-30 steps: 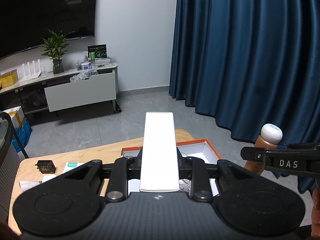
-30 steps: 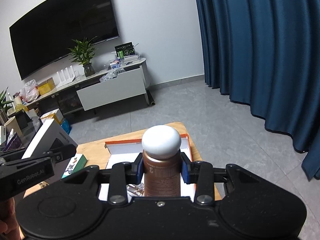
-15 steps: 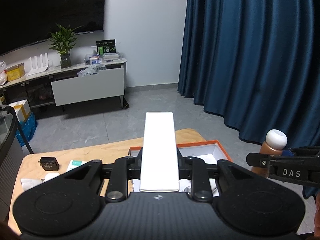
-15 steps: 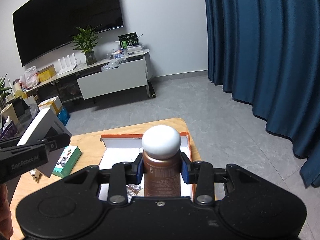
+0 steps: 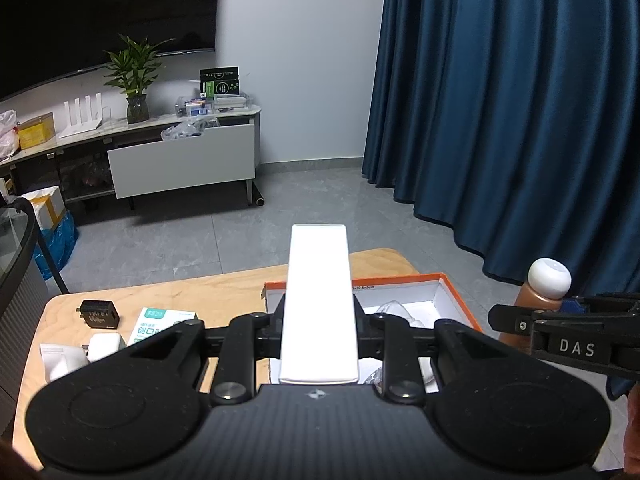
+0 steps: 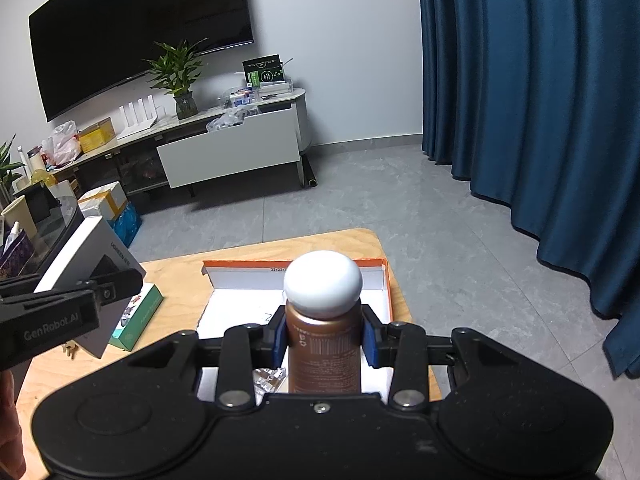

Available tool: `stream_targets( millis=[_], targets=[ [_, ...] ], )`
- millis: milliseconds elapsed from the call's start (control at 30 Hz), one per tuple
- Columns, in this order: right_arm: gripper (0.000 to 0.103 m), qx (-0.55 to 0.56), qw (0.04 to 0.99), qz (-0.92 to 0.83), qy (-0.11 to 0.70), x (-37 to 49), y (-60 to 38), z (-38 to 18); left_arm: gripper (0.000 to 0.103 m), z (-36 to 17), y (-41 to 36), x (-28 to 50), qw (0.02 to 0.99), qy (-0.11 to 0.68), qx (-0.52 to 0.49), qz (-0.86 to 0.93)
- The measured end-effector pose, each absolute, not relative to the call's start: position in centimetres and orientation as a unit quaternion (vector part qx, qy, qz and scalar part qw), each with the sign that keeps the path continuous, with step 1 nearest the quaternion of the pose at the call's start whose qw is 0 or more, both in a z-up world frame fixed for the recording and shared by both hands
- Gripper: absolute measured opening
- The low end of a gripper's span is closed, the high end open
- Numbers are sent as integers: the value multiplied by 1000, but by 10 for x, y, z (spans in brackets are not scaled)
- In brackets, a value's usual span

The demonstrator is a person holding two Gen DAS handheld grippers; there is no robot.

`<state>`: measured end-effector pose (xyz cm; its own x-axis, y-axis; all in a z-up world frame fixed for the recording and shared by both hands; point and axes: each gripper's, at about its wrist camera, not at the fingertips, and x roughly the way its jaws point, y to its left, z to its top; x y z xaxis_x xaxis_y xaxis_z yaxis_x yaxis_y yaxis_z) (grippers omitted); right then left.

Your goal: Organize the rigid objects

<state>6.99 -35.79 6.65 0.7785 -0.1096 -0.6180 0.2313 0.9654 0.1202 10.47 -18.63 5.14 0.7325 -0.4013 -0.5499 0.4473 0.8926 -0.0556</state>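
Wooden table point(image 5: 224, 292) is occupied at 12 o'clock by an orange-rimmed box point(image 6: 376, 280). A white box point(image 5: 319, 308) is clamped by the left gripper point(image 5: 319, 320) above it. A brown bottle point(image 6: 324, 344) is pinched upright by the right gripper point(image 6: 324, 340).

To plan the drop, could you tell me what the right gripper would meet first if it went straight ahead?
Probably the orange-rimmed box: the right gripper, shut on the brown bottle, points over it, though depth is unclear.
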Motion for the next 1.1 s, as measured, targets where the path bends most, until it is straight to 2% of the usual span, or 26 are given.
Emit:
stream_targets(
  millis=[1100],
  targets=[
    [45, 90, 940, -82, 320, 71, -358, 71, 27, 53, -182, 100, 933, 279, 30, -223]
  ],
)
